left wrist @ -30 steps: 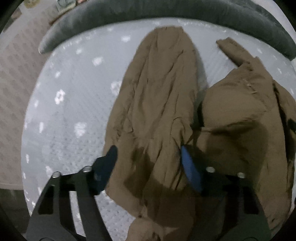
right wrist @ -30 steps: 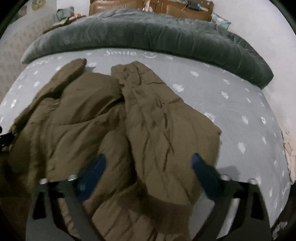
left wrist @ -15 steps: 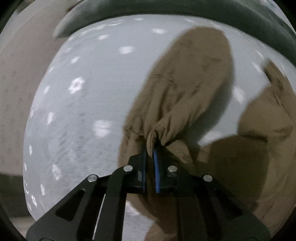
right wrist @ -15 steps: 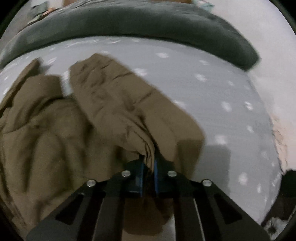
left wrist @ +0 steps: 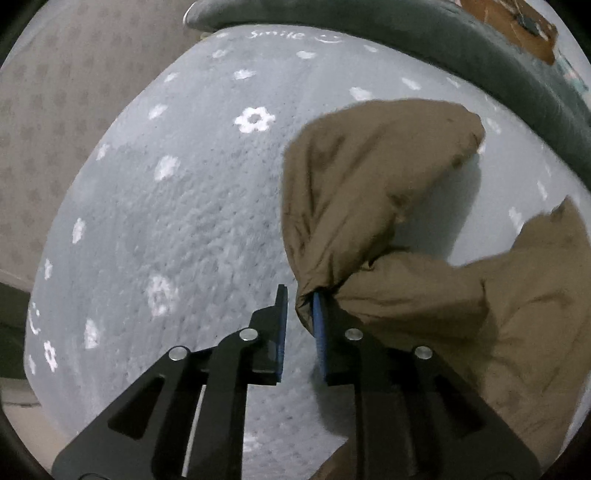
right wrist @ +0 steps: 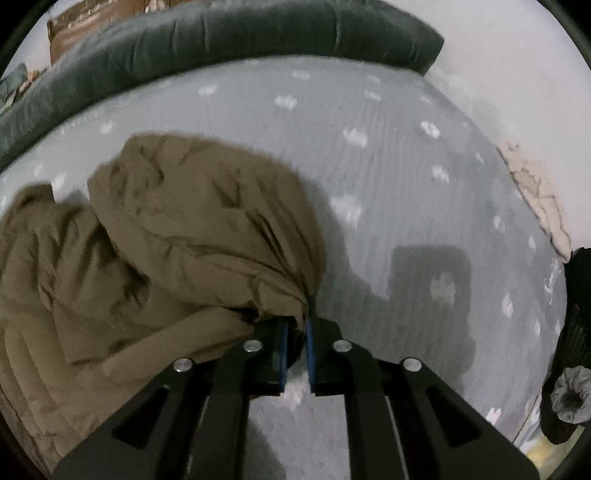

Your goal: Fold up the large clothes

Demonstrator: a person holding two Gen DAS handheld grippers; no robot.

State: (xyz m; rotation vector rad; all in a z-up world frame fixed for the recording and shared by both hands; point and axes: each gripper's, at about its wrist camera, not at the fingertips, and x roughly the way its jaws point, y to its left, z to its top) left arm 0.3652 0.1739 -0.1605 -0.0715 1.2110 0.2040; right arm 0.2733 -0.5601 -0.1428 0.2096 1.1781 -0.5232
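Note:
An olive-brown padded jacket lies bunched on the grey flowered bed sheet. In the left wrist view a gathered fold of it ends at my left gripper. The jaws are opening: the fold rests against the right pad, and a thin strip of sheet shows between it and the left pad. In the right wrist view the jacket is drawn into a tight pinch, with my right gripper shut on it. The gripper's shadow falls on the sheet to its right.
A dark grey-green bolster runs along the bed's far edge, with brown wooden furniture behind it. A beige cloth and a dark thing with a grey cuff sit off the bed's right edge. Patterned floor lies left.
Both grippers closed on folds of the jacket, and each dragged its side outward, left to the left and right to the right. The left jaws have since parted slightly.

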